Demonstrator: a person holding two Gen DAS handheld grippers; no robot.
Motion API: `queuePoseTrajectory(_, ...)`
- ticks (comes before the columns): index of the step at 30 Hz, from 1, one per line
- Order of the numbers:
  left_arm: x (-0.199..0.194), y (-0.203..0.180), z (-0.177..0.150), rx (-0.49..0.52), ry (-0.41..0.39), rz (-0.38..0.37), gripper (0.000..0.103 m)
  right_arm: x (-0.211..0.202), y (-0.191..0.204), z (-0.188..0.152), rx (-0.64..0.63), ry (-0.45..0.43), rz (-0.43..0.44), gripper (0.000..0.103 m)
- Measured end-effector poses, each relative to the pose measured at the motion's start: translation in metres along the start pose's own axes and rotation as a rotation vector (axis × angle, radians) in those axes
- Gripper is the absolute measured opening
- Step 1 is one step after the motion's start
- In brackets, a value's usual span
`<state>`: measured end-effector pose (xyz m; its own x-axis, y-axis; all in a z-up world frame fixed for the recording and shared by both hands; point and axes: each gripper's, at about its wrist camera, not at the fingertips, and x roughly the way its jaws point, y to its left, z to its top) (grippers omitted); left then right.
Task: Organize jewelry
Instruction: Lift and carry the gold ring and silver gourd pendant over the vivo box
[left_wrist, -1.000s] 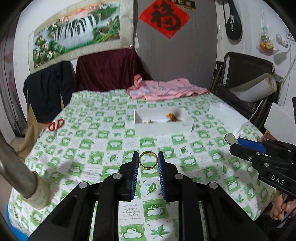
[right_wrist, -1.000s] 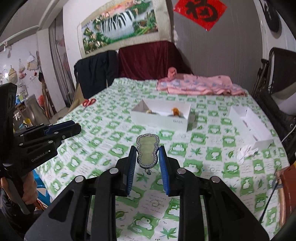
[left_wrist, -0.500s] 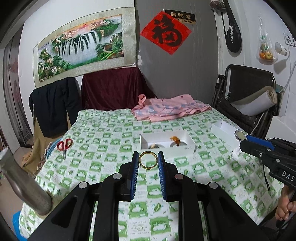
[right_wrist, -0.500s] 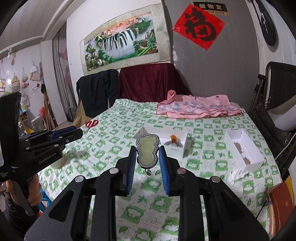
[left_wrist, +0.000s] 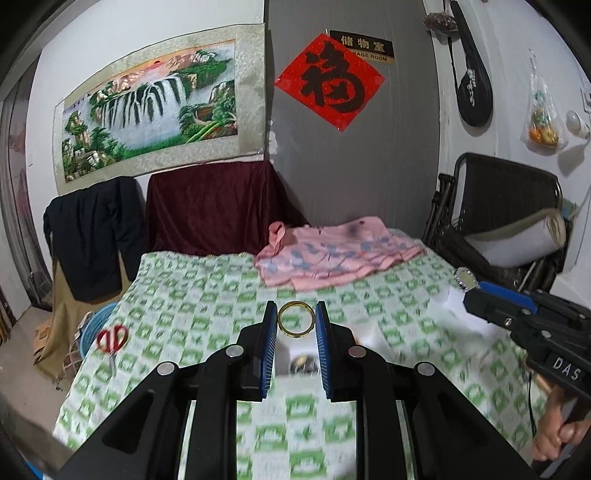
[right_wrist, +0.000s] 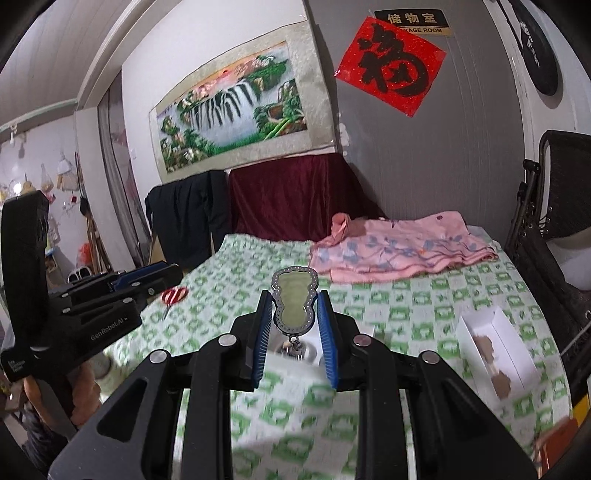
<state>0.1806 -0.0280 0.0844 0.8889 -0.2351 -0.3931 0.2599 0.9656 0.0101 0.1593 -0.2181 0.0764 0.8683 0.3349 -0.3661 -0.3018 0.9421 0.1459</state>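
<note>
Left gripper (left_wrist: 295, 323) pinches gold ring (left_wrist: 296, 319); right gripper (right_wrist: 294, 319) pinches pendant (right_wrist: 293, 306). Both pieces lifted, not yet boxed; white box (right_wrist: 496, 349) waits right.

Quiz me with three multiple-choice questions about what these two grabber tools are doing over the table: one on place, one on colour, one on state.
1. Where do the scissors lie?
A. near the table's left edge
B. on the pink cloth
C. in a white box

2. What colour is the ring?
A. silver
B. gold
C. red

3. What is the right gripper doing?
A. hanging open
B. shut on nothing
C. clamping a pendant

Answers:
1 A, the scissors sit by the tablecloth's left edge.
2 B, the ring in the left gripper is gold.
3 C, the right gripper pinches the pendant.
</note>
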Motion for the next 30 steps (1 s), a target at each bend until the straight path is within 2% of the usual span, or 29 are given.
queuePoseTrajectory(5,0.043,0.004,0.022,-0.035,0.010,-0.033,0.021,0.034,-0.017,0.017,0.046,-0.004,0.006,0.024)
queuePoseTrajectory(9,0.078,0.009,0.022,-0.068,0.050,-0.052,0.021,0.066,-0.030,0.017,0.082,0.020,0.002,0.024)
queuePoseTrajectory(17,0.160,0.019,-0.017,-0.102,0.204,-0.044,0.021,0.141,-0.058,-0.024,0.143,0.179,-0.020,0.024)
queuePoseTrajectory(21,0.195,0.029,-0.040,-0.136,0.291,-0.057,0.021,0.166,-0.066,-0.045,0.138,0.255,-0.055,0.024)
queuePoseTrajectory(26,0.216,0.026,-0.062,-0.108,0.347,-0.046,0.021,0.188,-0.070,-0.066,0.124,0.330,-0.091,0.024)
queuePoseTrajectory(30,0.222,0.023,-0.069,-0.091,0.365,-0.044,0.021,0.194,-0.073,-0.073,0.121,0.349,-0.108,0.025)
